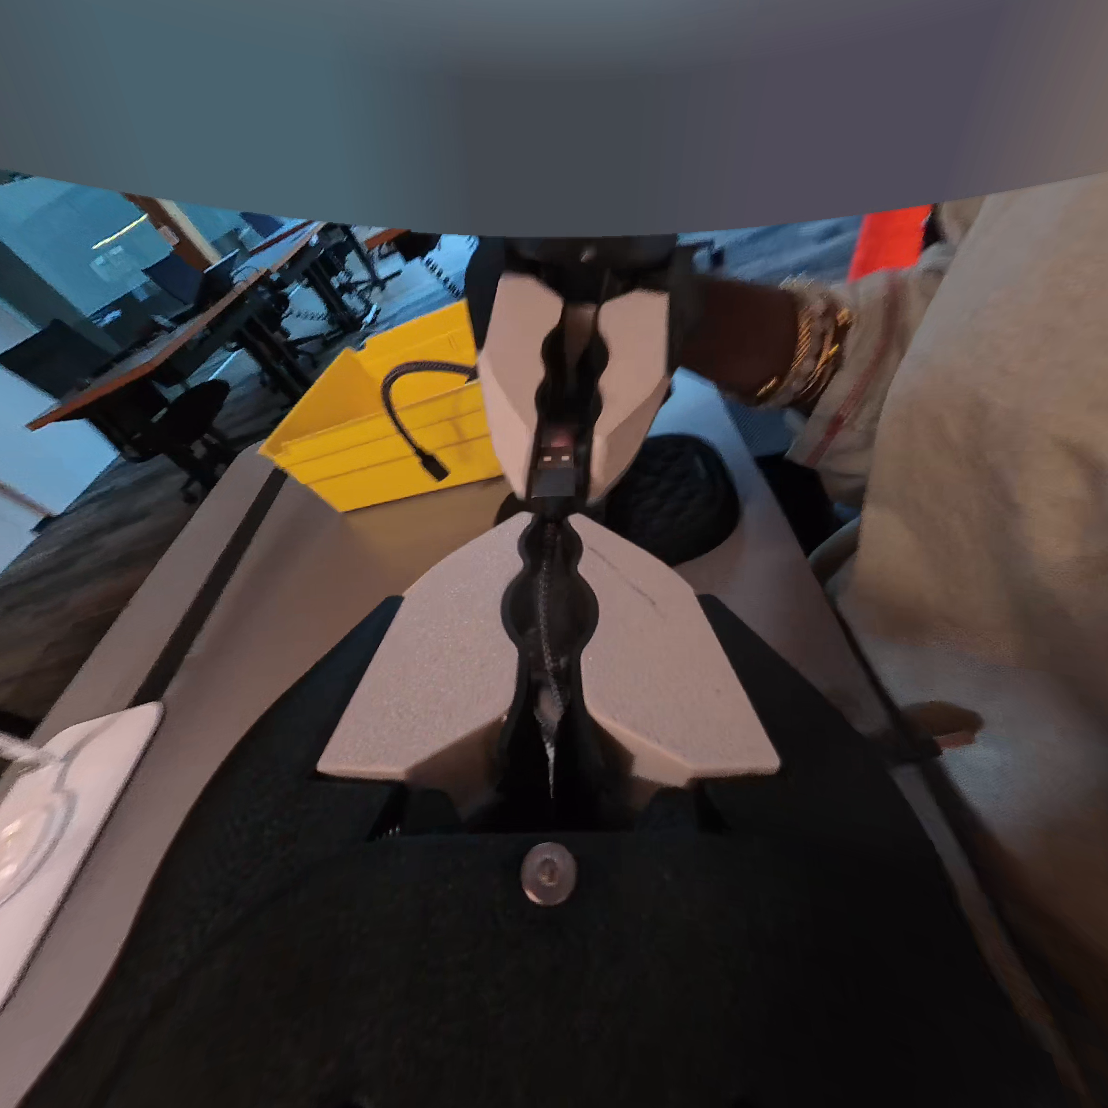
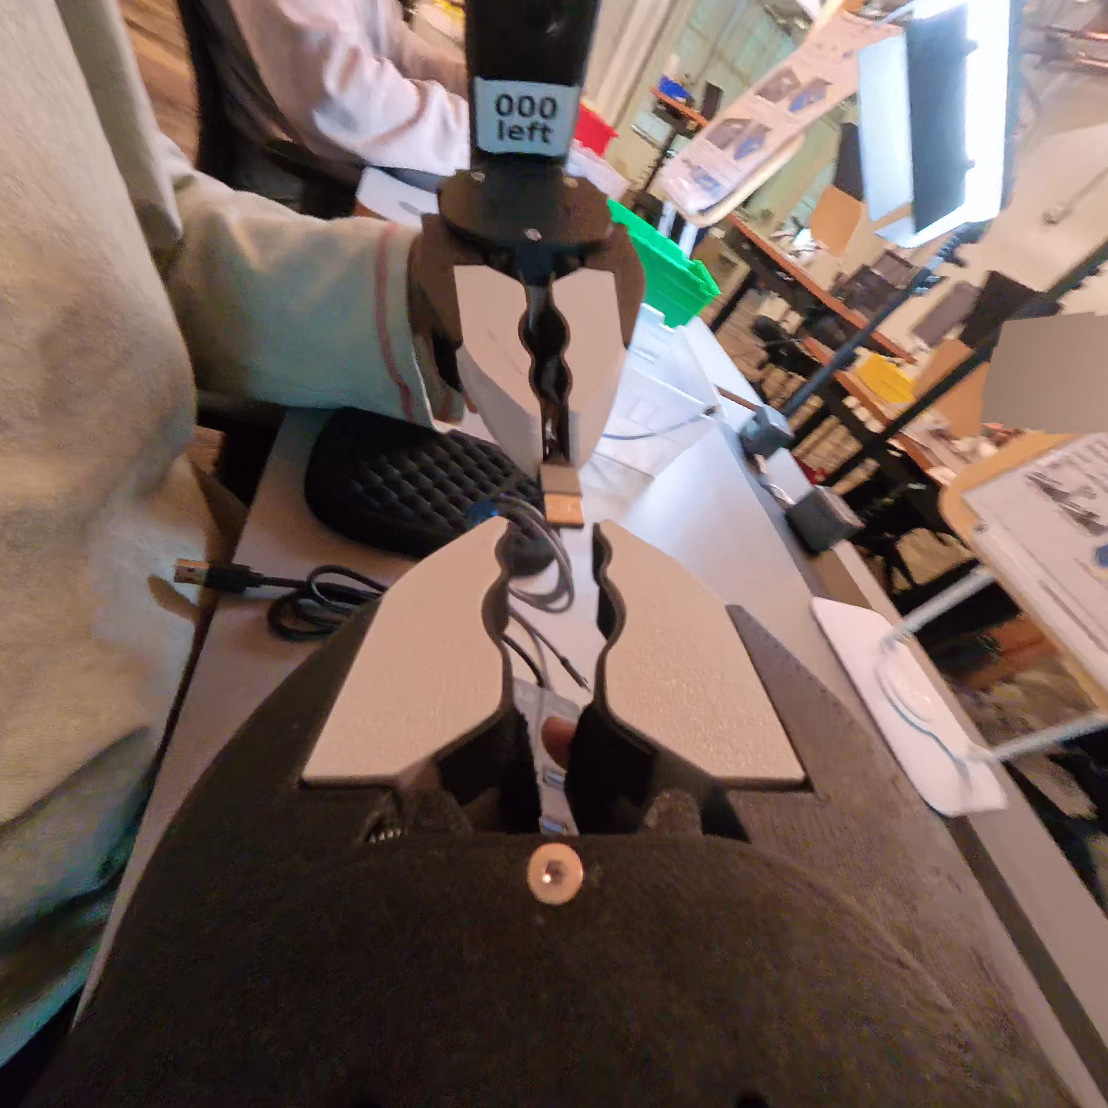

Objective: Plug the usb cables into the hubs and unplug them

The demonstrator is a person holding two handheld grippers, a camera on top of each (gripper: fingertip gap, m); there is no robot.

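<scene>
A shared lab or workshop. Rows of wood-topped desks (image 2: 803, 270) with office chairs (image 1: 186, 431), coloured plastic bins (image 2: 665, 270), and a bright panel light (image 2: 941, 126) on a stand fill the room

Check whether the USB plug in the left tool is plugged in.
Out: the USB plug shows its bare metal end beyond the left tool, inserted in nothing.

my fingers work above a pale grey table (image 2: 689, 497). a black quilted pouch (image 2: 408, 485) lies on it at the near edge, and beside that a coiled black usb cable (image 2: 318, 599) rests with its plug pointing off toward the table's edge. a thin grey cable (image 2: 539, 581) is looped just next to it. a yellow bin (image 1: 372, 431) sits at the far end, a braided black cable (image 1: 408, 414) hanging over its wall. a flat white pad (image 2: 899, 701) lies along one side.
</scene>
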